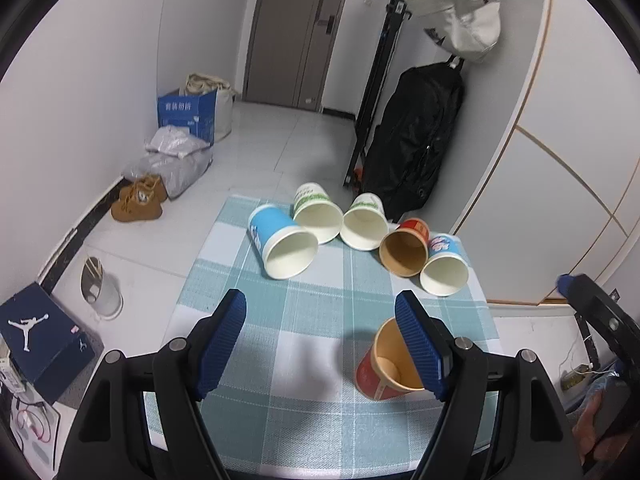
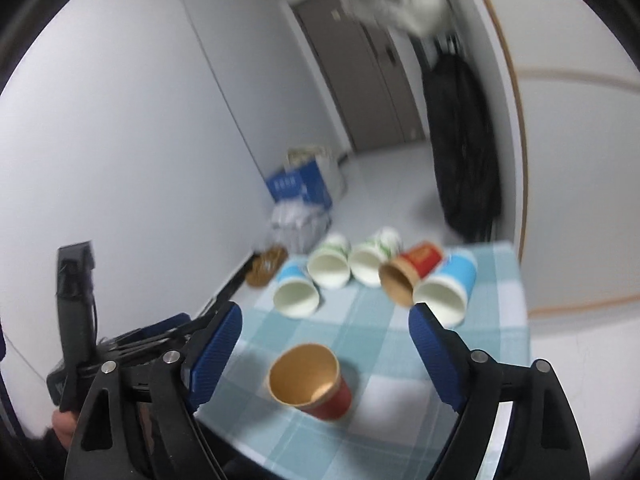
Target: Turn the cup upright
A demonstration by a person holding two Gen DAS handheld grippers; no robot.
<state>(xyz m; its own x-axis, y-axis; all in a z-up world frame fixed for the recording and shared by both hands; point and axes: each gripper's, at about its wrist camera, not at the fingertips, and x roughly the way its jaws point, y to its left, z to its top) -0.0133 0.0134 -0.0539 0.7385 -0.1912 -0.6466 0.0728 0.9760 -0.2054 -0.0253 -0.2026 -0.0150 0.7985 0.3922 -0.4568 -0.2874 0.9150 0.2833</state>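
Note:
A red paper cup with a brown inside (image 1: 380, 372) stands upright on the checked tablecloth (image 1: 312, 320), near the front right. It also shows in the right wrist view (image 2: 310, 380), blurred. My left gripper (image 1: 320, 332) is open and empty, its right finger (image 1: 420, 348) in front of the cup's rim. My right gripper (image 2: 324, 344) is open and empty, above and behind the cup. Several cups lie on their sides at the far edge: a blue one (image 1: 280, 244), two green-and-white ones (image 1: 316, 216) (image 1: 364, 224), a red one (image 1: 404, 250), a blue one (image 1: 444, 266).
The small table ends close behind the row of cups and at the right. On the floor stand a black bag (image 1: 412, 140), a blue box (image 1: 188, 112), brown shoes (image 1: 140, 196), a shoe box (image 1: 40, 336) and a white heater (image 1: 100, 284).

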